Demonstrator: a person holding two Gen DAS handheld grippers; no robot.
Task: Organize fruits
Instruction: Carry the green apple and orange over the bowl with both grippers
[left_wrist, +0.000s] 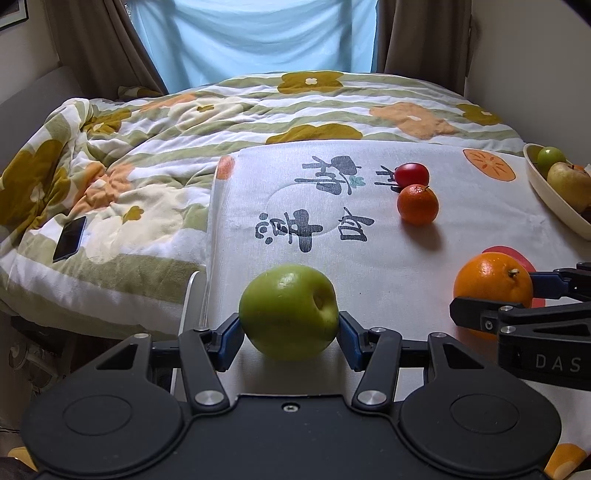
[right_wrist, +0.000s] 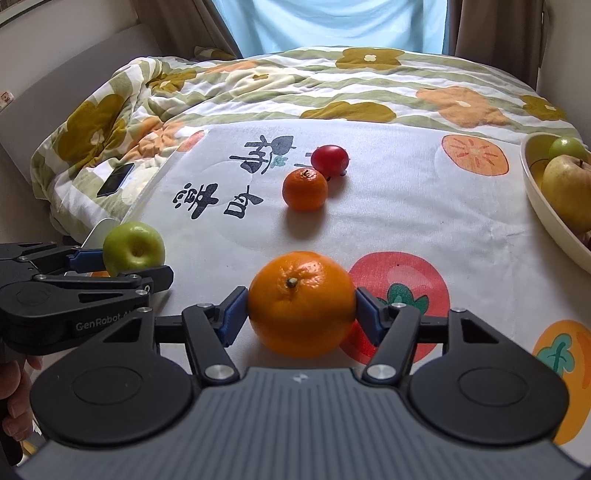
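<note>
My left gripper (left_wrist: 290, 325) is shut on a green apple (left_wrist: 289, 312), low over the white printed cloth (left_wrist: 461, 236); it also shows in the right wrist view (right_wrist: 122, 267) with the green apple (right_wrist: 133, 249). My right gripper (right_wrist: 301, 314) is shut on a large orange (right_wrist: 301, 302); it shows at the right in the left wrist view (left_wrist: 517, 295) with the large orange (left_wrist: 493, 284). A small mandarin (right_wrist: 304, 189) and a red fruit (right_wrist: 330, 158) lie together further back on the cloth.
A cream bowl (right_wrist: 554, 225) at the right edge holds a yellow-green apple (right_wrist: 567, 192) and a small green fruit (right_wrist: 567, 147). A flowered quilt (left_wrist: 147, 147) covers the bed behind and left, with a dark phone (left_wrist: 70, 238) on it.
</note>
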